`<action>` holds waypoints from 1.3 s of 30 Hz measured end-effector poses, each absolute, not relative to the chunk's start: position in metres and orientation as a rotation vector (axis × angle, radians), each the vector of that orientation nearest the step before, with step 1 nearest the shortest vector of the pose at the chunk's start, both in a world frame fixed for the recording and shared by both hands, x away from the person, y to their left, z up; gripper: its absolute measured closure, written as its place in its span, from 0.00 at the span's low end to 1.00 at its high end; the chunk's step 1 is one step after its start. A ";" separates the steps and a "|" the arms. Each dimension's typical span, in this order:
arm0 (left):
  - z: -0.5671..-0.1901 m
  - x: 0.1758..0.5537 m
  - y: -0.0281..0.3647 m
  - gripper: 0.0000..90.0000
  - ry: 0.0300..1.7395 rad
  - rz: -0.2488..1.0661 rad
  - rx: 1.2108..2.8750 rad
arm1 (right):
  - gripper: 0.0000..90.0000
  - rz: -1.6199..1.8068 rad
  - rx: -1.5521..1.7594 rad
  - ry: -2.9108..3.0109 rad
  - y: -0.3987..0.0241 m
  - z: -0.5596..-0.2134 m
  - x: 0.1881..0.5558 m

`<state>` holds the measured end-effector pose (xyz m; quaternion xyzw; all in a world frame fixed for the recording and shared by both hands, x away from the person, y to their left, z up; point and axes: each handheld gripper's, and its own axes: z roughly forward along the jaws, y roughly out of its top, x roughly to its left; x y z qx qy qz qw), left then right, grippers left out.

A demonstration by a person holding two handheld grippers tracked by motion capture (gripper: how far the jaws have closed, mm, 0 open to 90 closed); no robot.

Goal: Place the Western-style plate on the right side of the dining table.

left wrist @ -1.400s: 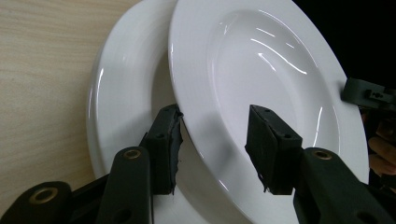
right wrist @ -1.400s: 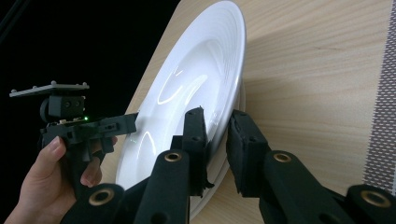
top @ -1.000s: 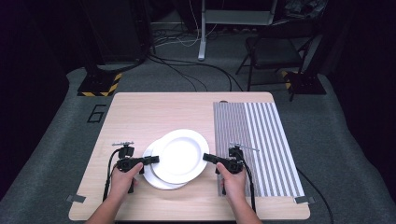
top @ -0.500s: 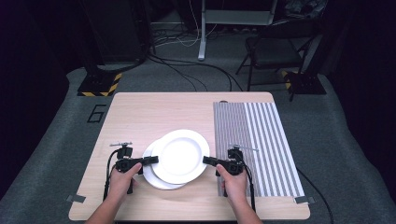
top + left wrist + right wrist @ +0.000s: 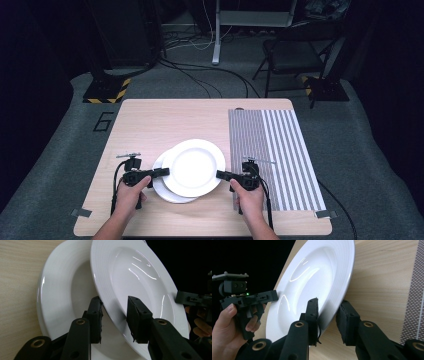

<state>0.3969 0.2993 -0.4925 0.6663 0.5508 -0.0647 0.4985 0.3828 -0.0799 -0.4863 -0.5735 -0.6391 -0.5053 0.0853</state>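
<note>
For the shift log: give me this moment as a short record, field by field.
surface: wooden table with a striped mat on its right part
plates: two white plates, upper plate overlapping lower plate
left gripper: jaws straddle the upper plate's left rim, one above, one below
right gripper: jaws straddle the upper plate's right rim
grip: whether either pair of jaws is pressed onto the rim cannot be told
upper plate tilt: left edge sits over the lower plate
mat: nothing on it
</note>
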 end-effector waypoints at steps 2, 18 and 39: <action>-0.492 0.397 0.299 0.73 1.337 -0.158 1.613 | 0.79 -1.513 -1.713 -1.906 -0.080 -0.486 0.382; -0.480 0.393 0.295 0.72 1.316 -0.127 1.620 | 0.78 -1.527 -1.714 -1.925 -0.082 -0.479 0.382; -0.464 0.395 0.292 0.72 1.300 -0.102 1.606 | 0.77 -1.575 -1.695 -1.920 -0.085 -0.465 0.381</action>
